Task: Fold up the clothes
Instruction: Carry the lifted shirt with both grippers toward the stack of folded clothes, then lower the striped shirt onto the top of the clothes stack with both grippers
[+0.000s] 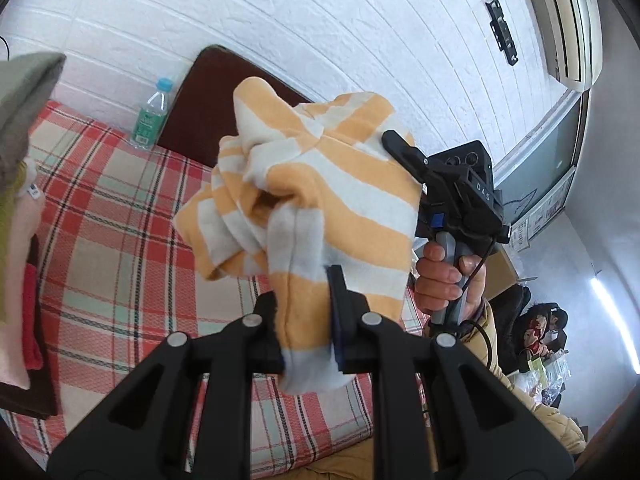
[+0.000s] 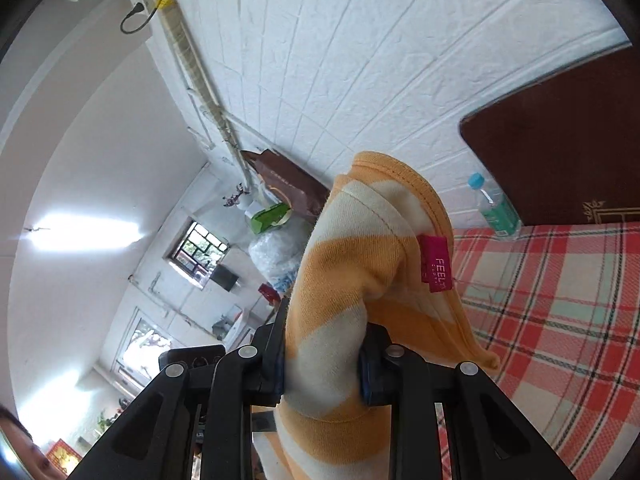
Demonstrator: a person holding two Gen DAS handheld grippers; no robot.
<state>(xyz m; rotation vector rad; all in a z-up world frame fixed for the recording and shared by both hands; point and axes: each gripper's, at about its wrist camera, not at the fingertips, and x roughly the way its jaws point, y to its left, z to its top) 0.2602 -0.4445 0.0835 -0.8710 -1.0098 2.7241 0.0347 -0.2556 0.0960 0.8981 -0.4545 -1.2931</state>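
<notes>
Your left gripper (image 1: 308, 320) is pinching a bunched fold of the orange-and-white striped garment (image 1: 304, 200), lifted clear above the plaid bedspread (image 1: 112, 216). To its right, your right gripper (image 1: 404, 152) — seen in your right hand (image 1: 444, 272) — reaches into the same garment's far edge, and its own camera shows its fingers clamped on a thick roll of the cloth, a pink label (image 2: 435, 264) hanging just beside the hem. A plastic water bottle (image 1: 151, 114) stands at the far side of the bed against the white brick wall (image 1: 320, 20), next to the dark brown headboard (image 1: 196, 112). Other clothes (image 1: 20, 208) hang at the left edge.
</notes>
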